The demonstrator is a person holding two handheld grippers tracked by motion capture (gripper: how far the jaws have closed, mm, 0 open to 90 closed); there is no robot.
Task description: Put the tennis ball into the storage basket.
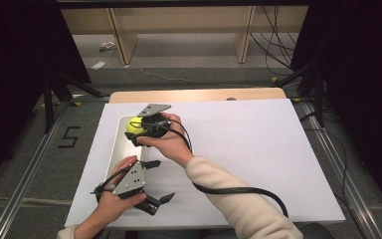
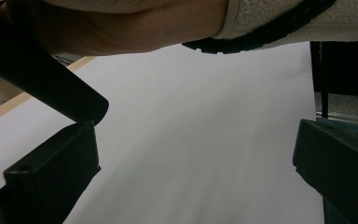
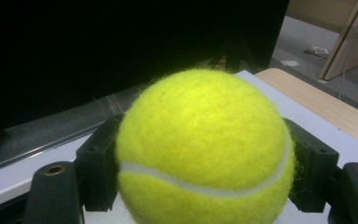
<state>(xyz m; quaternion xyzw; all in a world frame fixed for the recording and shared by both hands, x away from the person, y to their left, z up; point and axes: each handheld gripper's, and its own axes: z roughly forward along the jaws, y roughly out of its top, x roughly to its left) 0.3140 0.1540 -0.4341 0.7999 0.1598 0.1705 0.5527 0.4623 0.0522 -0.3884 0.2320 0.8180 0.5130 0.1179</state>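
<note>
High view, right gripper (image 1: 140, 133): it is held over the white tray (image 1: 117, 149) at the left of the table, its jaws pinching the tennis ball (image 1: 132, 126) from two sides.
High view, ball: yellow-green, clamped between the jaws above the far half of the tray; whether it touches the tray cannot be told.
High view, left gripper (image 1: 158, 180): it sits near the table's front edge, on the white sheet (image 1: 238, 149), with its jaws spread wide and nothing between them.
High view, sleeve (image 1: 238, 204): the cream sleeve of the right arm crosses over from the lower right, with a black cable (image 1: 238, 190) lying along it.
Left gripper view, jaws: the two black jaws stand far apart at the left and right edges, bare white sheet (image 2: 191, 140) between them.
Left gripper view, above: the right forearm (image 2: 135, 28) and its cable (image 2: 261, 35) pass across the top.
Right gripper view, ball (image 3: 200, 149): it sits close to the camera, its white seam curving across the lower half.
Right gripper view, jaws: the black pads press against the ball's left and right sides.
Right gripper view, behind: the sheet's edge and the wooden table top (image 3: 317, 102) run off to the right.
</note>
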